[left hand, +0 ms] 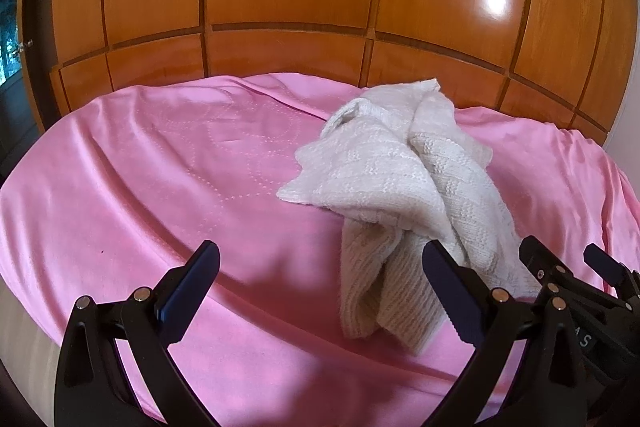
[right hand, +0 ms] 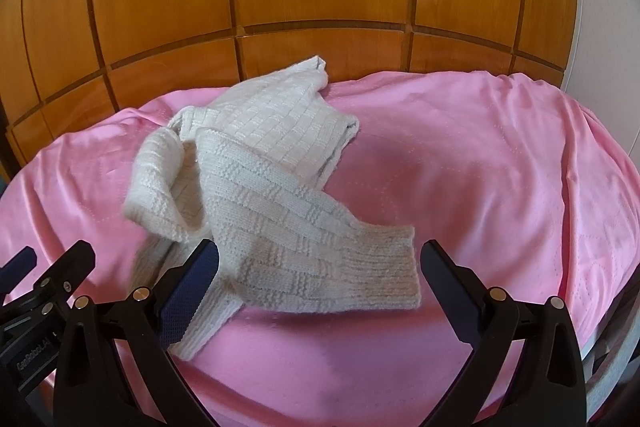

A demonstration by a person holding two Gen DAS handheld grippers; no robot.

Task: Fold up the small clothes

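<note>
While both sets of jaws are spread with nothing gripped, the left gripper (left hand: pixel 320 291) and right gripper (right hand: pixel 320 291) are held low over one crumpled cream knitted garment (right hand: pixel 256 187), presumably so that its ribbed cuff (right hand: pixel 384 271) can be taken. One pink bedcover (right hand: pixel 460 167) is laid beneath.

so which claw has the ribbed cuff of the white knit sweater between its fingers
The right claw: the cream knitted sweater's ribbed cuff lies between its open fingers. The left claw is also open, with mostly pink bedspread and a bunched sweater fold at its right finger.
</note>
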